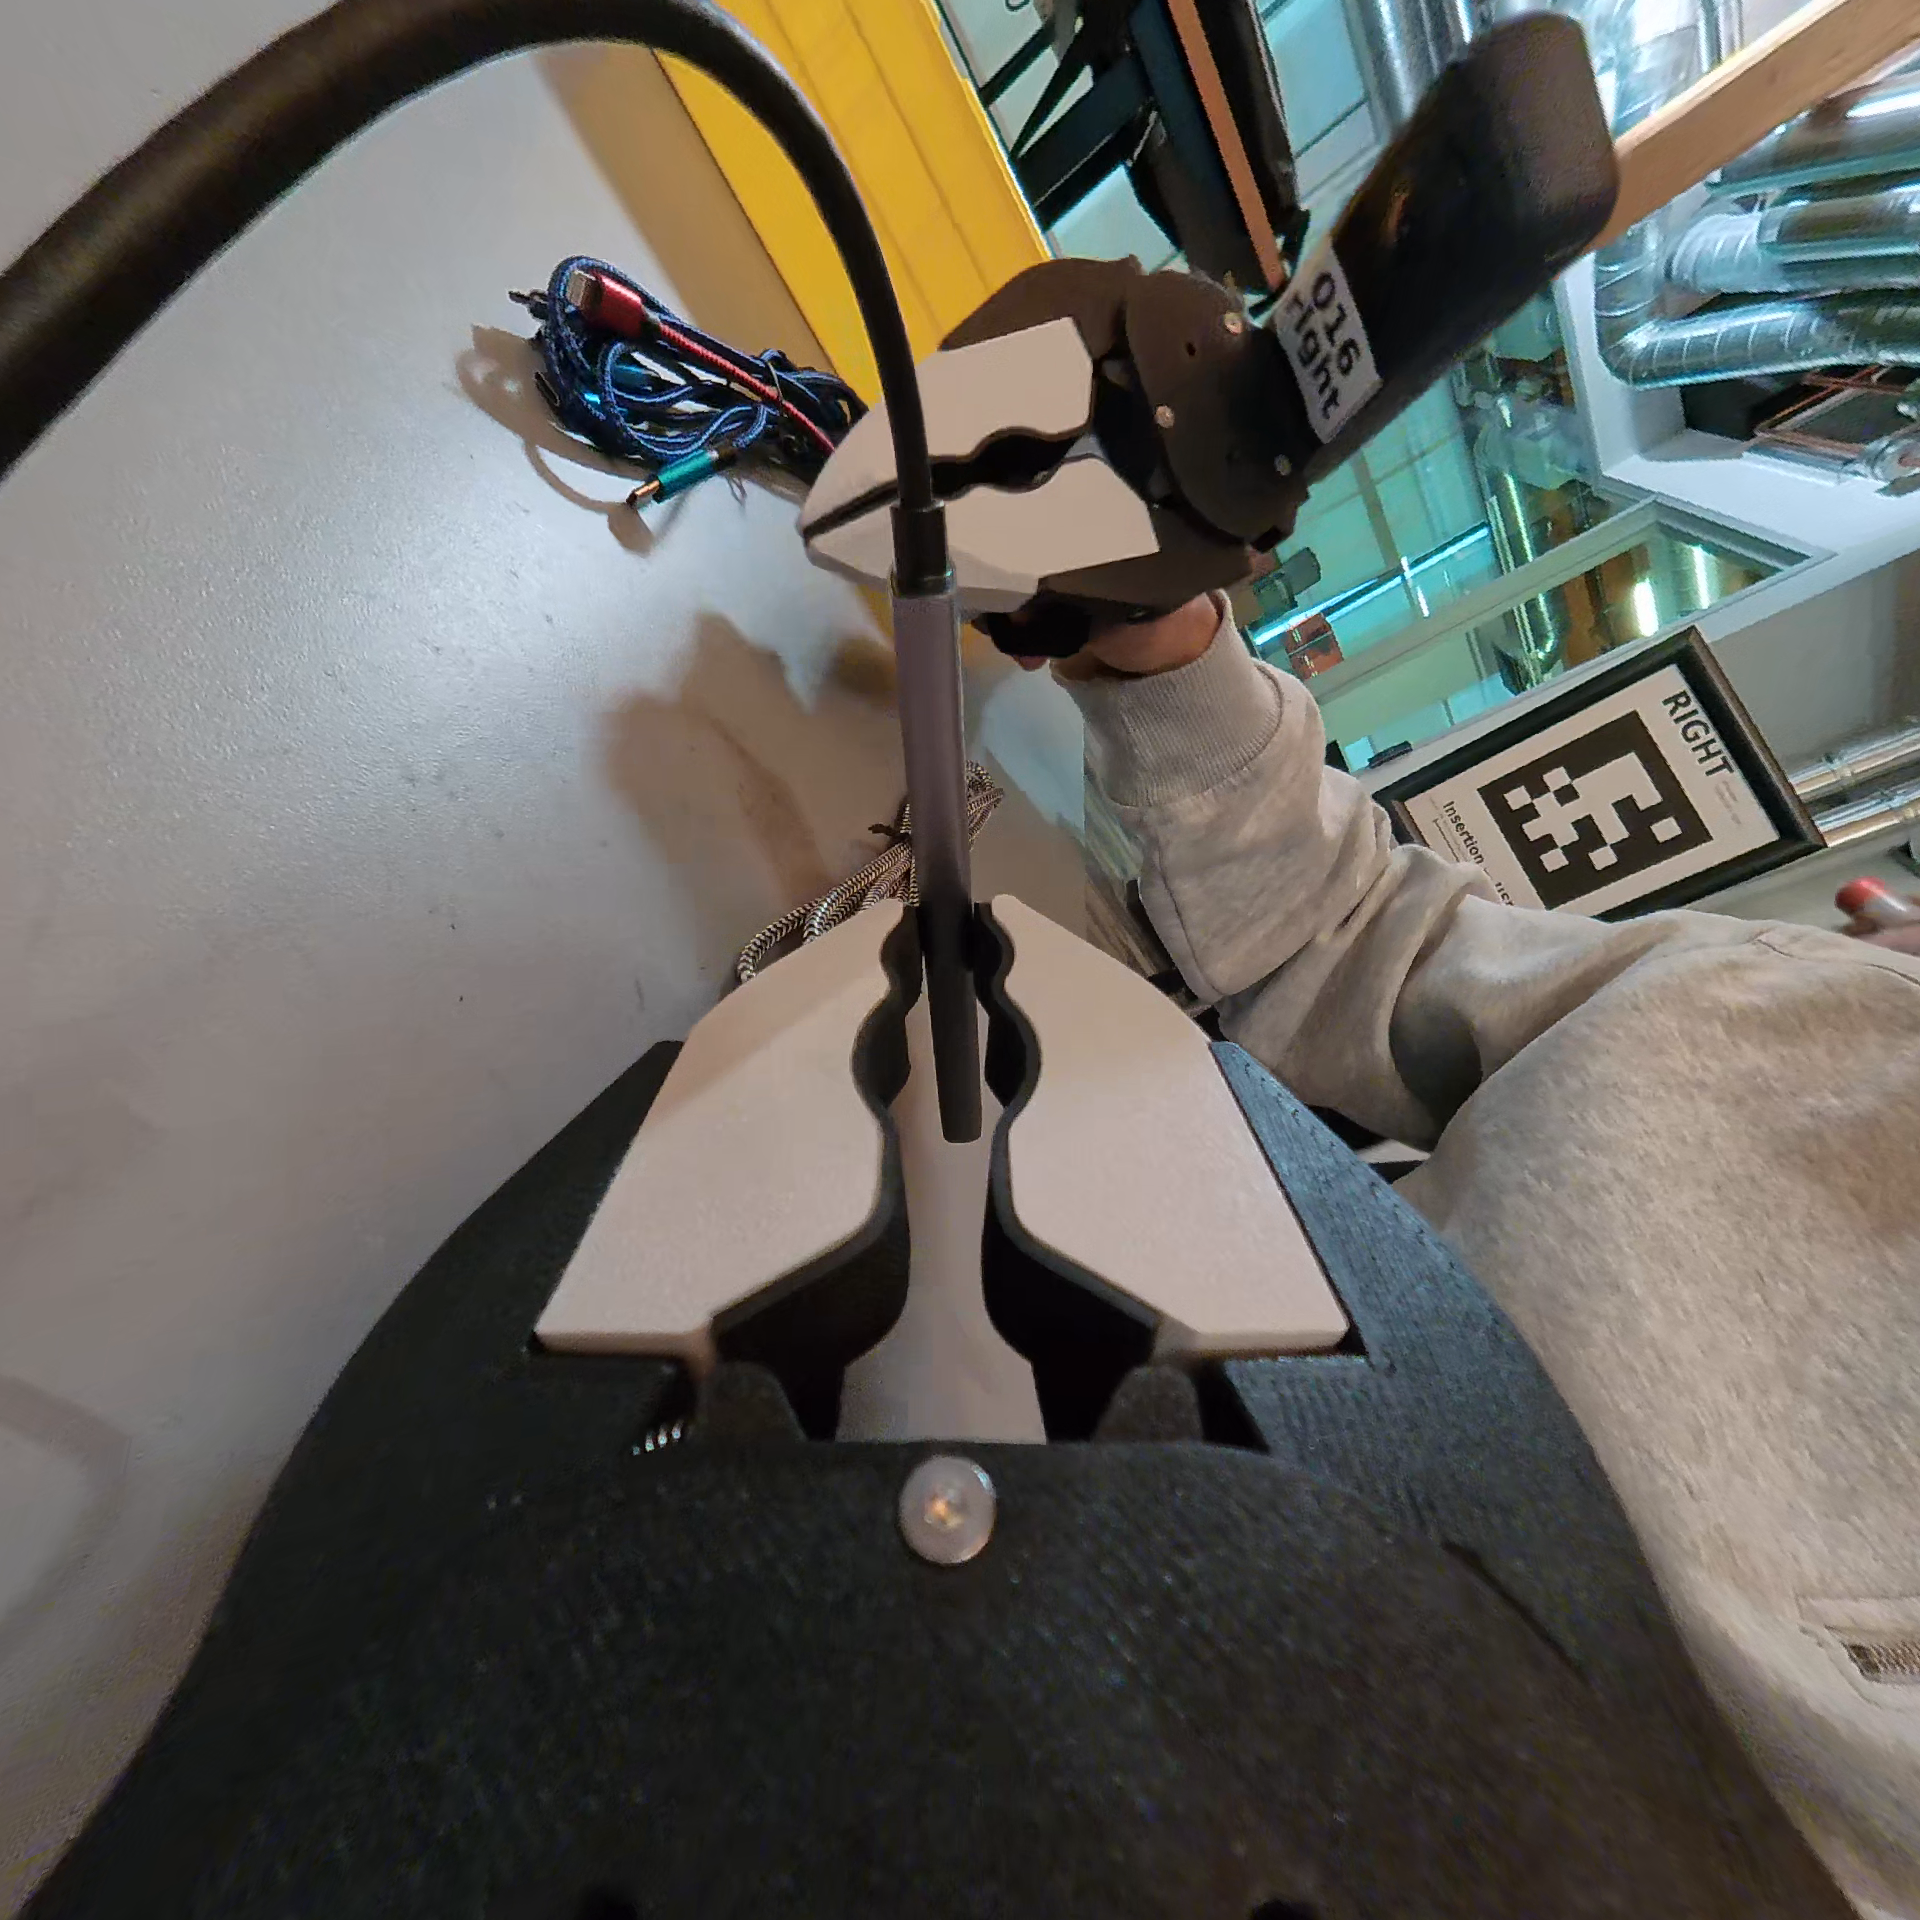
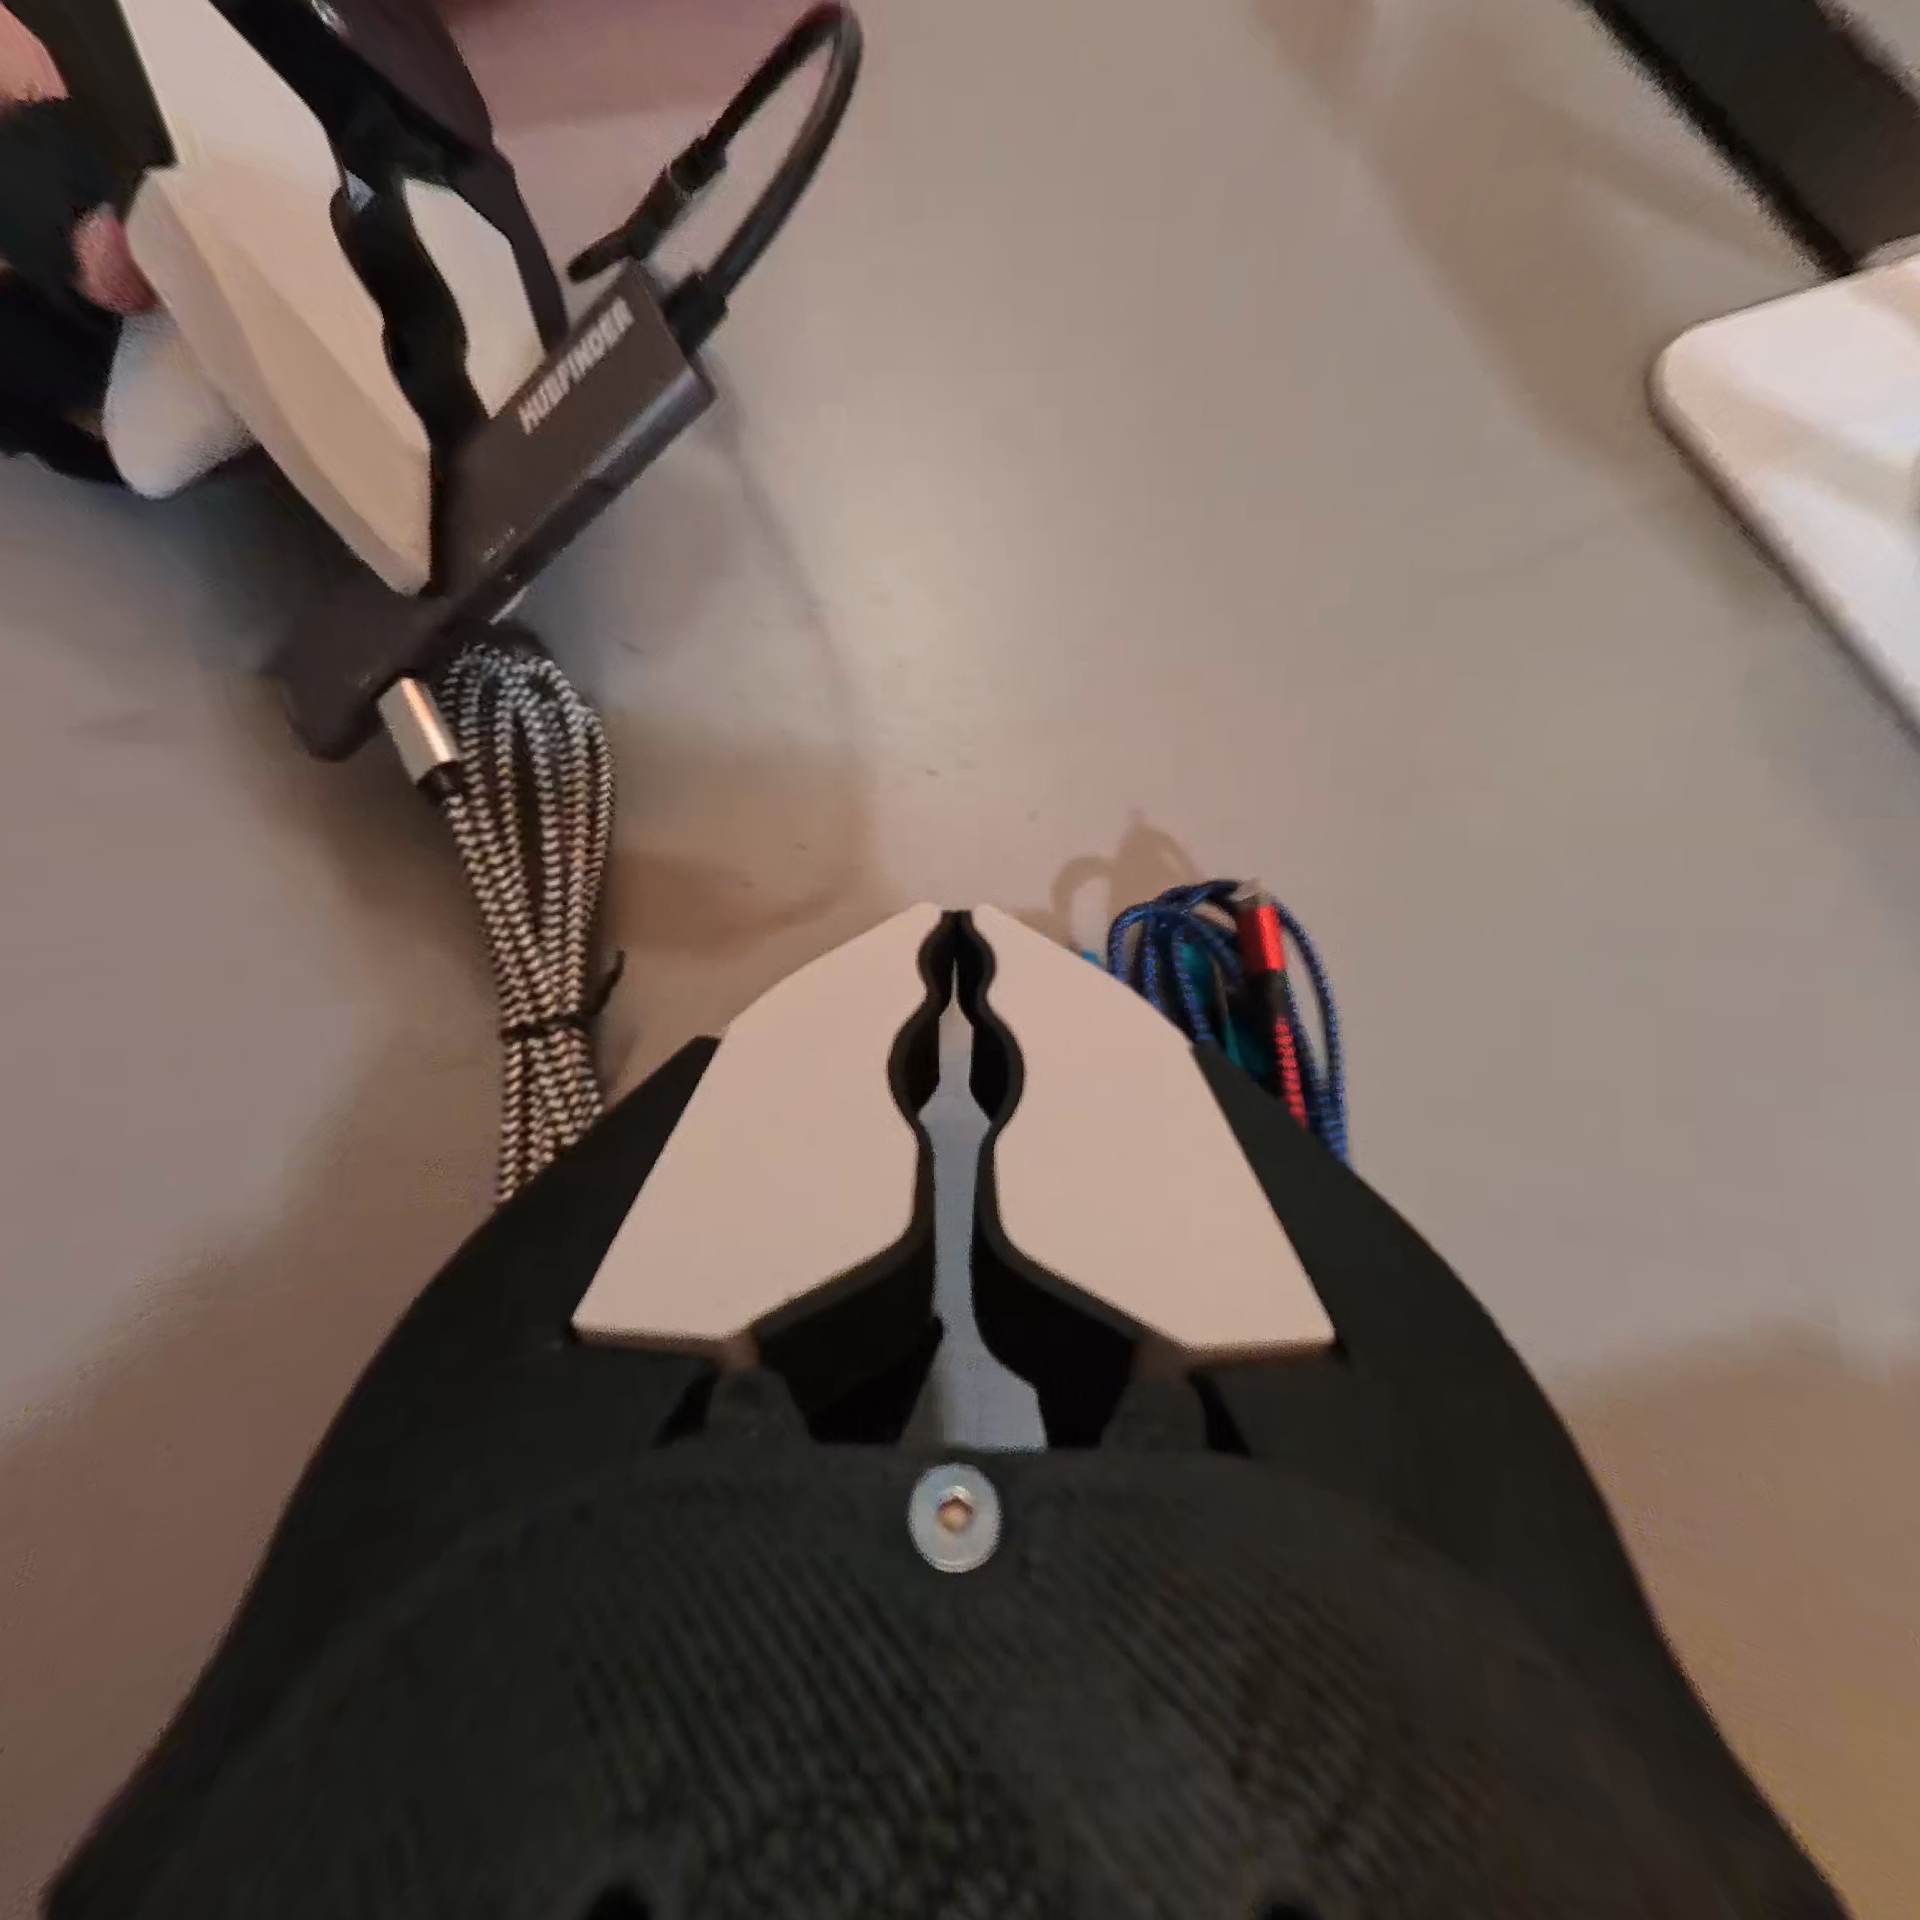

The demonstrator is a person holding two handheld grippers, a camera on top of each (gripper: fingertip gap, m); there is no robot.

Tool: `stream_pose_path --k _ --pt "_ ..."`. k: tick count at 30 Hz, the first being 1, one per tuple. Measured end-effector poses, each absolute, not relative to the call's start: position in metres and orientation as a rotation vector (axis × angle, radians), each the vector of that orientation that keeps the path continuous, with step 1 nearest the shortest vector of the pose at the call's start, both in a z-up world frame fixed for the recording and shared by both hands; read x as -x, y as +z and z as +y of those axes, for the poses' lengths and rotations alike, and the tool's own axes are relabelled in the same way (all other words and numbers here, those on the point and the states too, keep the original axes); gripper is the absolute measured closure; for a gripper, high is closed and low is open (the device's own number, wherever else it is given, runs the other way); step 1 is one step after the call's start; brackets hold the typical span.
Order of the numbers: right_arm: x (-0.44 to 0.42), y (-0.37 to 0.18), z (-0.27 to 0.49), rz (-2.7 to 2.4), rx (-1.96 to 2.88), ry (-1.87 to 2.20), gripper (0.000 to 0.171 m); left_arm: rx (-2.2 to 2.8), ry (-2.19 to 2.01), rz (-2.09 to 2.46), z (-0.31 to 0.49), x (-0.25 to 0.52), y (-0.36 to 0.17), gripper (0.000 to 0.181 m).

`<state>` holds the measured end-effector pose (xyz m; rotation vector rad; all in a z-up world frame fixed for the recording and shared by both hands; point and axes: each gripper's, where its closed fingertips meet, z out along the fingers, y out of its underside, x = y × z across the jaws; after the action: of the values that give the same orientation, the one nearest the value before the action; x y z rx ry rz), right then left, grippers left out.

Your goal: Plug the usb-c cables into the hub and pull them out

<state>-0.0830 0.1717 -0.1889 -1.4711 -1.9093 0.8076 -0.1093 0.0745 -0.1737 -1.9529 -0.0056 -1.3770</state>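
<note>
My left gripper (image 1: 948,914) is shut on the dark grey hub (image 1: 928,707), seen edge-on and held above the white table. The hub's own black cable (image 1: 862,260) arches up and away to the left. In the right wrist view the hub (image 2: 613,416) sits in the left gripper (image 2: 457,488), with a black-and-white braided cable (image 2: 530,831) plugged into its lower end by a silver connector (image 2: 416,727). My right gripper (image 2: 951,920) is shut and empty above the table. It also shows in the left wrist view (image 1: 821,520), beyond the hub's far end.
A bundle of blue and red braided cables (image 2: 1247,987) lies on the table just right of my right gripper's fingers, and also shows in the left wrist view (image 1: 675,395). A white flat object (image 2: 1818,468) lies at the right. A framed marker sign (image 1: 1600,790) stands behind the grey sleeve (image 1: 1299,883). Tip to tip, the grippers are about 11 centimetres apart.
</note>
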Motion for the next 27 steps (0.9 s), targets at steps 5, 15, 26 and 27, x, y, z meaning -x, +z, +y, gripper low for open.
stream_pose_path --k 5,15,26,27 --pt "0.086 -0.171 0.202 -1.821 1.266 0.498 0.164 1.955 -1.378 -0.004 0.074 0.109 -0.174 0.174" --pt "0.083 -0.167 0.186 -1.792 1.505 0.912 0.166 1.949 -1.367 -0.011 0.075 0.11 -0.173 0.174" --pt "0.08 -0.178 0.077 -2.067 1.516 1.249 0.166 1.878 -1.426 0.114 0.064 0.101 -0.162 0.174" --pt "0.081 -0.175 0.073 -2.055 1.517 1.286 0.167 1.884 -1.429 0.134 0.063 0.099 -0.162 0.174"
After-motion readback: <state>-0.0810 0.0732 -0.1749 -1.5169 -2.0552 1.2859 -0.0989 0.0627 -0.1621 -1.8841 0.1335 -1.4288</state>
